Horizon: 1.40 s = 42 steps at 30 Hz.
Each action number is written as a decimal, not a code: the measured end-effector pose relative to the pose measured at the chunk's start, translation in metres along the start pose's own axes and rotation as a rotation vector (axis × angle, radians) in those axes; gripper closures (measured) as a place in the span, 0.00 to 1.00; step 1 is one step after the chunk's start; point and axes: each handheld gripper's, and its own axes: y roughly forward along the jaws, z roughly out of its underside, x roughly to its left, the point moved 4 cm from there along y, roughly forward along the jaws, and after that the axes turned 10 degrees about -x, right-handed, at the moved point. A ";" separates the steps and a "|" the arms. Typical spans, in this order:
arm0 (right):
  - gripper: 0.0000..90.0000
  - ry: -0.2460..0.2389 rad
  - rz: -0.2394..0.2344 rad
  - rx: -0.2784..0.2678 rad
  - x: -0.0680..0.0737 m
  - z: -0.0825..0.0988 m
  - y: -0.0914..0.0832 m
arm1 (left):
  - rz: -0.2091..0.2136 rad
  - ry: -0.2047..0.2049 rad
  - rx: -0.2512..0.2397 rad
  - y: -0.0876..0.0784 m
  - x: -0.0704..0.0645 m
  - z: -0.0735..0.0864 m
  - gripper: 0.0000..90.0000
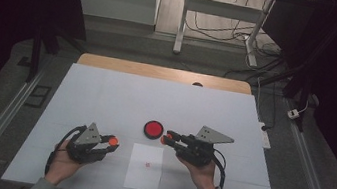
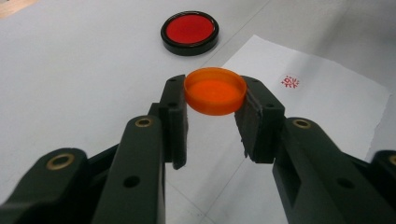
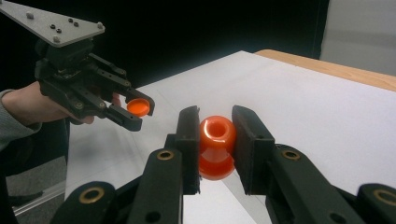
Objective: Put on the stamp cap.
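My left gripper (image 1: 113, 142) hovers over the table's front left, shut on a shallow orange cap (image 2: 215, 91) whose hollow side faces up. At the front right, my right gripper (image 1: 168, 138) is shut on an orange stamp (image 3: 216, 147) with a rounded, waisted body. It points left, just right of a round black ink pad (image 1: 153, 129) with a red centre. A white sheet of paper (image 1: 144, 167) lies between the two hands and bears one small red stamp mark (image 2: 290, 82). In the right gripper view the left gripper (image 3: 138, 108) shows farther off with the cap.
A white cover (image 1: 105, 95) spreads over the table, and a bare wooden edge (image 1: 160, 71) shows along the far side. Beyond it are a desk frame (image 1: 219, 11) and loose cables (image 1: 259, 47) on the floor. Metal rails (image 1: 1, 120) flank the table.
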 end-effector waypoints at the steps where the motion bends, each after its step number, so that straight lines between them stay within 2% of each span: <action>1: 0.81 -0.002 -0.001 0.001 0.000 0.000 0.000 | 0.004 0.001 0.001 0.001 0.000 0.000 0.72; 13: 0.81 -0.003 -0.008 0.003 0.002 0.001 0.002 | 0.040 0.018 -0.004 0.010 -0.009 -0.009 0.72; 33: 0.81 0.005 -0.009 -0.007 0.002 -0.001 0.002 | 0.052 0.037 -0.013 0.022 -0.012 -0.022 0.72; 42: 0.81 0.007 -0.010 -0.009 0.003 -0.001 0.001 | 0.107 0.030 -0.025 0.039 -0.019 -0.033 0.72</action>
